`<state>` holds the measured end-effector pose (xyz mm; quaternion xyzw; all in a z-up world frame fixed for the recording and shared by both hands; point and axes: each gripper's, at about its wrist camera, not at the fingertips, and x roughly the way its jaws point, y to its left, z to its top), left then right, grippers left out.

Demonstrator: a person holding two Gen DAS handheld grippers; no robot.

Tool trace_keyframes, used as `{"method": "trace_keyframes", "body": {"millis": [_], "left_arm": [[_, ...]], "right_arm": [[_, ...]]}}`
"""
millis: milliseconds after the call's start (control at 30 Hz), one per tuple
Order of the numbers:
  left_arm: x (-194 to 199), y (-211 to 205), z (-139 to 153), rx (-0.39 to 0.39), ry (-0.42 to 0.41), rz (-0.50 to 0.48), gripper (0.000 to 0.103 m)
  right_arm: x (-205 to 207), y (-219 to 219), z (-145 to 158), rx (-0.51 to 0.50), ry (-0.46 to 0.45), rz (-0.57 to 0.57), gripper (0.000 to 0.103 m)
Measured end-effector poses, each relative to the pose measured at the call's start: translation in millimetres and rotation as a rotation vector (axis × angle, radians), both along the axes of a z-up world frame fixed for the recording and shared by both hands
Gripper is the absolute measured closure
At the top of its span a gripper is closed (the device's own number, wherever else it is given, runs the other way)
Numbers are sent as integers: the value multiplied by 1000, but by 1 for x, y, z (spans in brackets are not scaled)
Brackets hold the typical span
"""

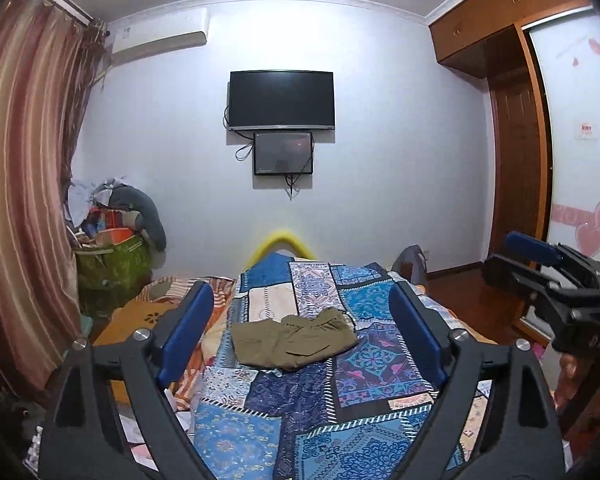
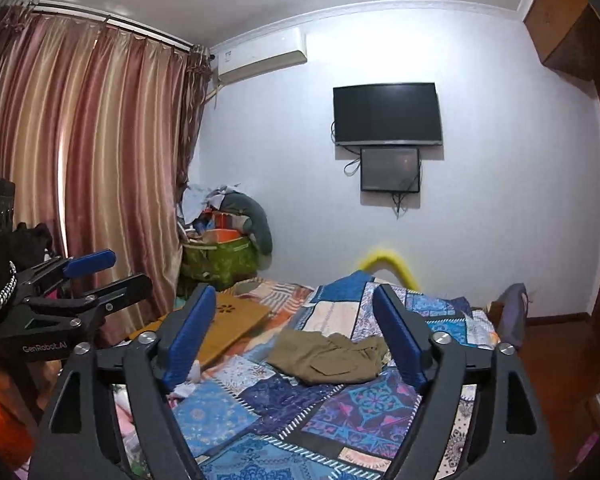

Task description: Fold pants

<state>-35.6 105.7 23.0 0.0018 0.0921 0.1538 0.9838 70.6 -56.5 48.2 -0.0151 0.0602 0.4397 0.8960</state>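
Olive-green pants [image 1: 294, 340] lie in a loose bundle on the blue patchwork bedspread [image 1: 300, 420], also in the right wrist view [image 2: 328, 356]. My left gripper [image 1: 300, 320] is open and empty, held above the bed short of the pants, which show between its blue pads. My right gripper [image 2: 296, 328] is open and empty, also above the bed with the pants between its fingers. The right gripper shows at the right edge of the left wrist view [image 1: 560, 280], and the left gripper at the left edge of the right wrist view [image 2: 72, 292].
A yellow-brown board [image 2: 228, 324] lies on the bed's left side. A green bag piled with clothes [image 1: 112, 248] stands by the striped curtain [image 1: 24, 160]. A TV [image 1: 282, 100] hangs on the far wall. A wooden wardrobe [image 1: 512, 140] stands at the right.
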Motion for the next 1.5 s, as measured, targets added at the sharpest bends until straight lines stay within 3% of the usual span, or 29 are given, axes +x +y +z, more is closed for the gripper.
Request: {"method": "trace_keyframes", "body": {"millis": [233,1500], "left_arm": [[-3,3,0,-14,-15,4,5],[12,-1,-6,-22,11,-21,1]], "right_arm": [[-4,0,-6,8,2,-31,6],[-7,-22,-6,40,26,-81,1]]}}
